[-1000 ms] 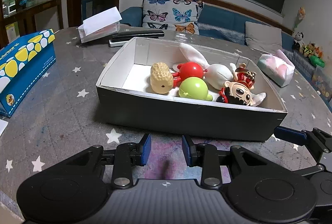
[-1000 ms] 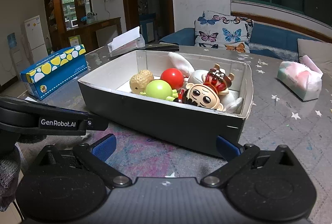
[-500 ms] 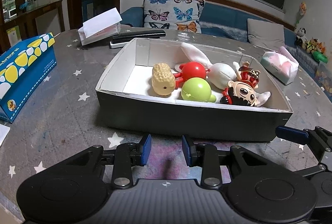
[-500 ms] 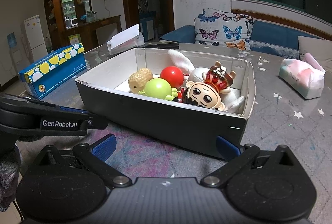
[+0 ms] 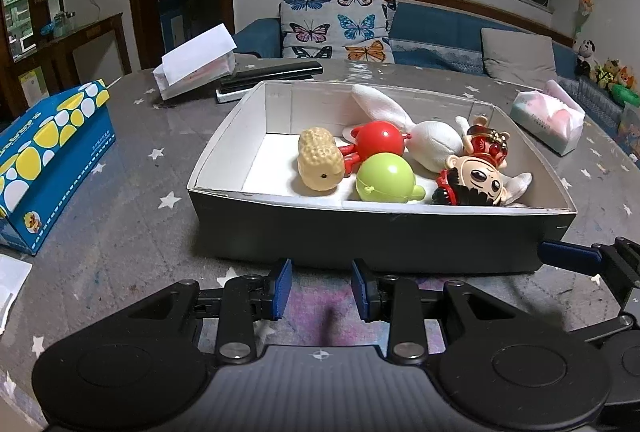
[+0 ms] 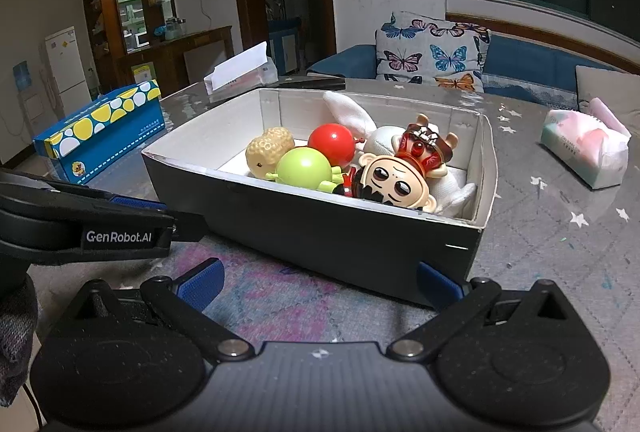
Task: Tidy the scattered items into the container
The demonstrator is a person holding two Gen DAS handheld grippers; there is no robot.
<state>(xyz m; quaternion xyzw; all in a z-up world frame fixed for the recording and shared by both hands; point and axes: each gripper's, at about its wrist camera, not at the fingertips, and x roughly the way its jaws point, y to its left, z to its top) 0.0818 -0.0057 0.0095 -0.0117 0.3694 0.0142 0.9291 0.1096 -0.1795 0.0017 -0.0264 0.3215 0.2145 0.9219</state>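
Grey cardboard box point(image 5: 376, 236) sits on the star-patterned tabletop point(image 5: 120, 216) just ahead of both my grippers. Inside it lie a tan peanut toy point(image 5: 320, 164), a red ball toy point(image 5: 379, 138), a green ball toy point(image 5: 385, 178), a white plush rabbit point(image 5: 434, 145) and a big-headed doll point(image 5: 478, 175), all crowded toward the right half. My left gripper point(image 5: 320, 288) holds nothing, its fingers a narrow gap apart. My right gripper point(image 6: 318, 282) is spread wide and empty. A blue tissue box point(image 5: 48, 151) stands well to the left.
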